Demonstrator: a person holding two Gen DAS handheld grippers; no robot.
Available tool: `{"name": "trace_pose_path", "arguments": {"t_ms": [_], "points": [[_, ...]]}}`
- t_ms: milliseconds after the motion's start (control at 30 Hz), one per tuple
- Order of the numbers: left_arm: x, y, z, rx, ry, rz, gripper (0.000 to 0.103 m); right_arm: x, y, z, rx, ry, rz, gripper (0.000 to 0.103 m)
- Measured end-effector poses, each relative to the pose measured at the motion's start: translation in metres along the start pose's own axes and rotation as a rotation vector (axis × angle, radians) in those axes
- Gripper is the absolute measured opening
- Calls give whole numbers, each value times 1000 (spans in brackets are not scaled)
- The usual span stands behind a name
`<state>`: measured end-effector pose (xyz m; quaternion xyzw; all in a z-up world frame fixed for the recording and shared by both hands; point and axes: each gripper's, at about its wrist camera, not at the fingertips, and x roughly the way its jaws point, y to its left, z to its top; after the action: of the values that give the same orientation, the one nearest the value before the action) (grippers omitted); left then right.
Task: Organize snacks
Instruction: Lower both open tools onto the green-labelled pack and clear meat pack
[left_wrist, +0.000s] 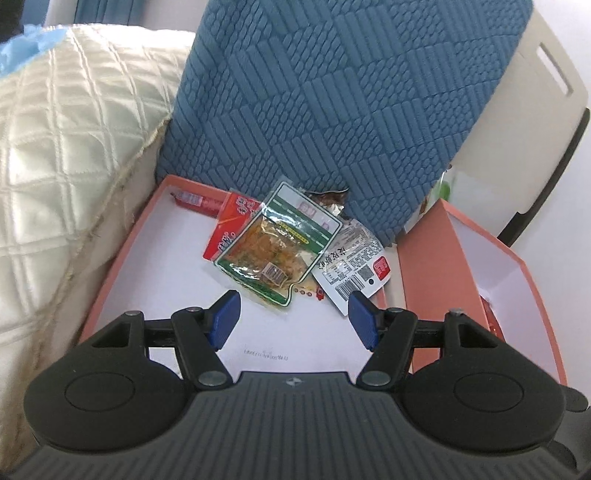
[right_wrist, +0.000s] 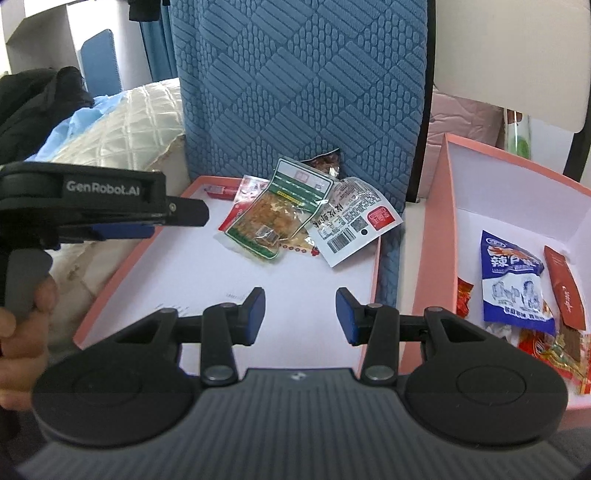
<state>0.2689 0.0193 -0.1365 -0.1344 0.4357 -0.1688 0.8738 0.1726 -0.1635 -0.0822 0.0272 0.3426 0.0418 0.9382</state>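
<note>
Left wrist: my left gripper (left_wrist: 293, 319) over pink tray (left_wrist: 122, 254), fingers apart, nothing between; aimed at green-edged packet (left_wrist: 275, 243) topping snack pile at tray's far end, likely next pick.

Right wrist: my right gripper (right_wrist: 300, 314) fingers apart, empty, above same tray. Second pink box (right_wrist: 436, 236) beside holds blue packet (right_wrist: 515, 280), red ones; probably sorted destination.
</note>
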Motion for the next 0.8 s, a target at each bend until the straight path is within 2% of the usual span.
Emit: {"name": "trace_pose_path", "arguments": {"t_ms": [467, 633, 800], "points": [[74, 14, 18, -18, 89, 11, 70, 46, -2, 12, -12, 29, 24, 45], [97, 23, 28, -68, 129, 1, 70, 66, 0, 19, -3, 60, 20, 45], [111, 38, 38, -116, 145, -7, 76, 83, -4, 24, -5, 79, 11, 45]]}}
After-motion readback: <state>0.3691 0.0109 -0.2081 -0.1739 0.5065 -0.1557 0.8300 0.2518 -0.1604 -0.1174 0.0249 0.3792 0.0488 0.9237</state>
